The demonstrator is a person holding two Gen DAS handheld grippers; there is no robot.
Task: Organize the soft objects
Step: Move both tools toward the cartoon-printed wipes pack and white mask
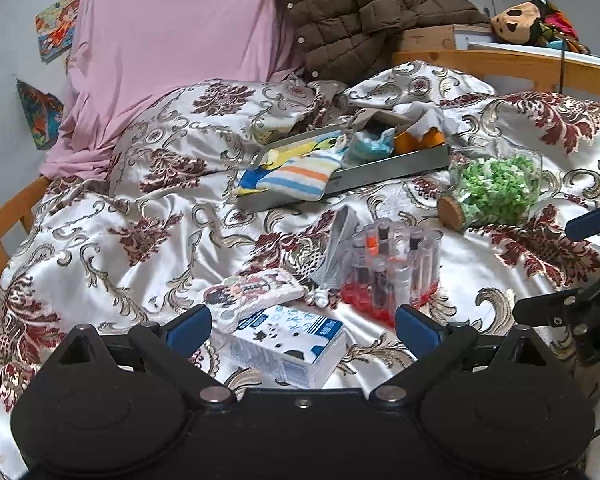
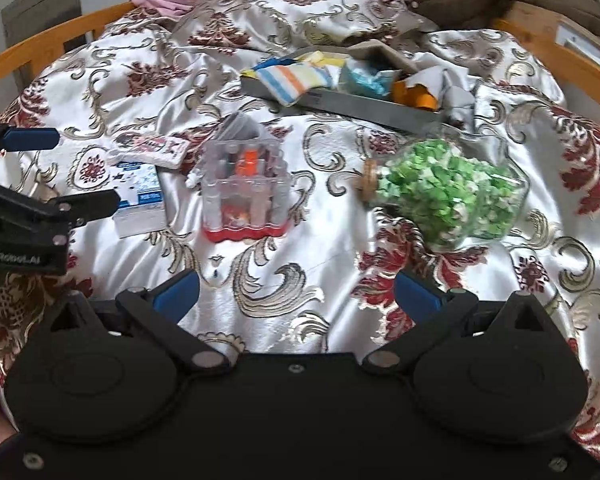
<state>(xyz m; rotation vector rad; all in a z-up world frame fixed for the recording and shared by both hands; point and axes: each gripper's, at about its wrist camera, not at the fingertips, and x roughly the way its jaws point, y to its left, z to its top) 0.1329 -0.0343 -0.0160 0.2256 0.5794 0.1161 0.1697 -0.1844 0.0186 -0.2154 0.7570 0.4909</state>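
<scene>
A grey tray (image 1: 400, 168) (image 2: 360, 104) lies on the bed, holding a striped cloth (image 1: 296, 178) (image 2: 296, 78), a light blue soft item (image 1: 370, 146) (image 2: 360, 76) and an orange item (image 1: 418, 140) (image 2: 416, 98). A printed pouch (image 1: 256, 288) (image 2: 156, 148) lies near me, partly on a tissue pack (image 1: 292, 344) (image 2: 140, 196). My left gripper (image 1: 303, 326) is open and empty, just above the tissue pack. My right gripper (image 2: 297, 292) is open and empty over bare bedspread.
A clear case of small bottles (image 1: 392, 268) (image 2: 246, 192) and a glass jar of green paper bits (image 1: 496, 184) (image 2: 448, 196) lie on the patterned bedspread (image 1: 120, 220). A brown jacket (image 1: 360, 12) and pink sheet (image 1: 172, 40) sit at the back. The wooden bed frame (image 2: 36, 46) borders it.
</scene>
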